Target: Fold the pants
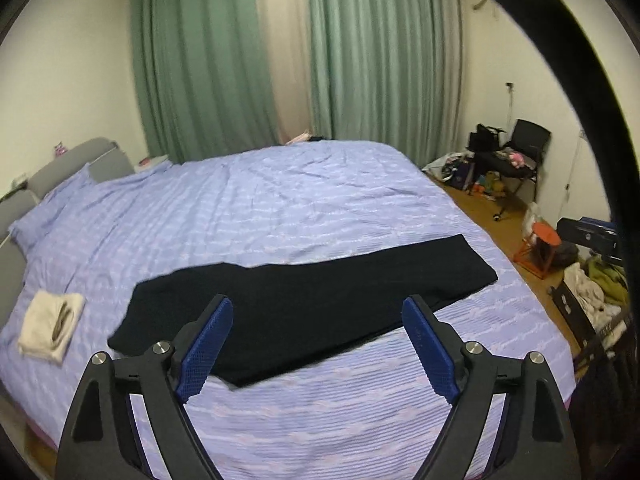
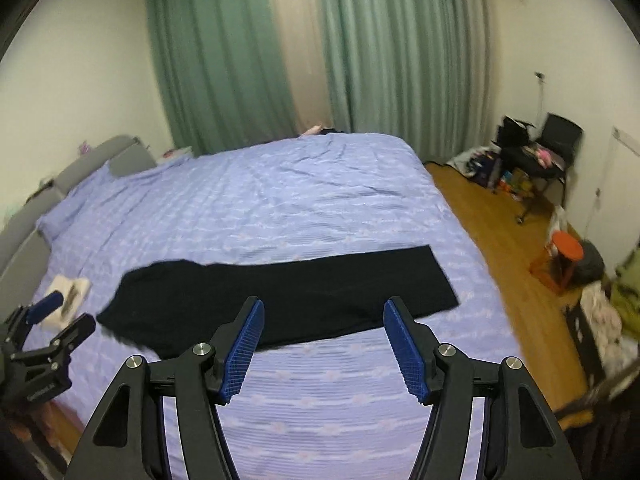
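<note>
Black pants (image 1: 304,304) lie flat on the purple bed (image 1: 280,200), legs laid together and stretched to the right, waist at the left. My left gripper (image 1: 318,308) is open and empty, held above the pants near the front edge of the bed. In the right wrist view the pants (image 2: 280,296) lie the same way. My right gripper (image 2: 324,312) is open and empty above their near edge. The left gripper (image 2: 68,312) also shows at the far left of that view, open, above the bed near the waist end.
A folded white cloth (image 1: 52,326) lies on the bed left of the pants. A grey headboard (image 1: 60,168) is at the left. Green curtains (image 1: 360,52) hang behind. Wood floor at the right holds a black chair (image 1: 524,152), an orange stool (image 1: 540,248) and clutter.
</note>
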Tool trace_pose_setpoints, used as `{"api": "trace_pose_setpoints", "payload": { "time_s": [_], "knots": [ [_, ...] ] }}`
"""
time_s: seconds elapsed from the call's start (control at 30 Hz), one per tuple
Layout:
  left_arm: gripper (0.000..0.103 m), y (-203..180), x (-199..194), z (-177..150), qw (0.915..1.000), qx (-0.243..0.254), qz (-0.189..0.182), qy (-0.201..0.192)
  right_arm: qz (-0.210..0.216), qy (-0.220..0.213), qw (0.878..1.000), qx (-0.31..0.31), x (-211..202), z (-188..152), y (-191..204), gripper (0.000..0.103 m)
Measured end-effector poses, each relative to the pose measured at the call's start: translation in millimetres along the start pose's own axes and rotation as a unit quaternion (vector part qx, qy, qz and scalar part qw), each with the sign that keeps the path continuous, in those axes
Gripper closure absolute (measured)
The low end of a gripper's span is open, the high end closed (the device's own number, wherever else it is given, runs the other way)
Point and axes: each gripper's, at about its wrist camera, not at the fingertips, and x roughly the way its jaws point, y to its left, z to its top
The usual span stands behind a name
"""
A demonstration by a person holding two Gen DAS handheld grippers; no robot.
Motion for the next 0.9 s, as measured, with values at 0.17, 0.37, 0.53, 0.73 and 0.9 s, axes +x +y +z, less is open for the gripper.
{"api": "trace_pose_setpoints", "payload": {
  "time_s": [0.17,0.37,0.53,0.73,0.9],
  "knots": [
    [0.016,-57,23,2,0.9999,0.008,0.004,0.009,0.007,0.022,1.0,-0.007,26,3,-51,0.04],
    [0.016,-106,74,-3,0.9988,0.048,-0.001,0.009,-0.026,0.034,0.999,0.012,78,-11,-99,0.04],
    [0.016,-139,133,-12,0.9979,0.054,-0.011,0.035,-0.04,0.041,0.997,0.046,137,-21,-145,0.04],
    [0.016,-174,209,-33,0.9953,0.07,-0.015,0.065,-0.051,0.057,0.994,0.083,215,-45,-200,0.041],
    [0.016,-196,247,-46,0.9941,0.074,-0.015,0.078,-0.039,0.086,0.989,0.117,273,-69,-235,0.046]
  ]
}}
